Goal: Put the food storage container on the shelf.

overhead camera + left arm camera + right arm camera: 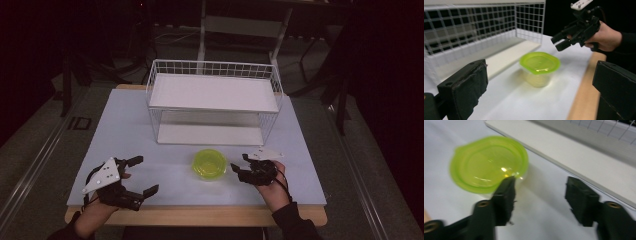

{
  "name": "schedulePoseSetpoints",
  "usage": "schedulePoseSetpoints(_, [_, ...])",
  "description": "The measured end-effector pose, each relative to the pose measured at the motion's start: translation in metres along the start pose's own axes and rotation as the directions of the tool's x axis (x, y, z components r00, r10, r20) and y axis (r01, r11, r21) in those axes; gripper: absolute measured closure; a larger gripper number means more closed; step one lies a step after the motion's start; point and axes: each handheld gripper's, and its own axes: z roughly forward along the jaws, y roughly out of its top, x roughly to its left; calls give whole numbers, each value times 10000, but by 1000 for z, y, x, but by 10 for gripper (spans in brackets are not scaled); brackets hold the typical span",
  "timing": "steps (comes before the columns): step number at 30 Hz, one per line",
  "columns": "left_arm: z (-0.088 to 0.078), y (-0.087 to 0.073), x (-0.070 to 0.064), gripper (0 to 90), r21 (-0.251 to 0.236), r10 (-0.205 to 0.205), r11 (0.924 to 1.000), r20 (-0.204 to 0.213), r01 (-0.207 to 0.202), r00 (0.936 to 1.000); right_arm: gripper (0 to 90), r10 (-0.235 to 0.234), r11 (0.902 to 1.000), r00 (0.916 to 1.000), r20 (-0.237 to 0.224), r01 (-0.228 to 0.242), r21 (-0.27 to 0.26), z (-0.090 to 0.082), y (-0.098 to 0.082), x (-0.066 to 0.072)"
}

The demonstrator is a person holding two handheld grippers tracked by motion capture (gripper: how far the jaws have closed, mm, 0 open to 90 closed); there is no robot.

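A small clear tub with a yellow-green lid [209, 164] stands on the white tabletop in front of the wire rack. My left gripper [143, 175] rests near the table's front left, open, with the tub [539, 62] well ahead of its wide-spread pads [464, 87]. My right gripper [238, 163] hovers just right of the tub, open and holding nothing. In the right gripper view the tub [489, 163] lies beyond and left of the left fingertip [507, 187]. The left gripper view has the right gripper [560, 42] held by a hand above the table.
A white two-level wire rack [212, 100] stands at the back middle of the table, its lower shelf [584, 157] just behind the tub. The table's wooden front edge [200, 216] runs below both hands. Dark floor surrounds the table.
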Motion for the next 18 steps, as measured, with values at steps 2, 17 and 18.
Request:
schedulePoseSetpoints(2, [3,3,-2,5,67,-108,9999,129,108,9999,256,158,9994,9998,-105,-161,-301,-7,0,2])
schedulePoseSetpoints(17, [40,26,4,66,734,-95,9973,638,48,9979,139,-438,9913,9990,-74,426,-1243,-31,3,13])
schedulePoseSetpoints(18, [44,28,5,68,759,-4,9971,612,-43,9981,141,-793,9899,9968,-79,778,-1185,-31,4,14])
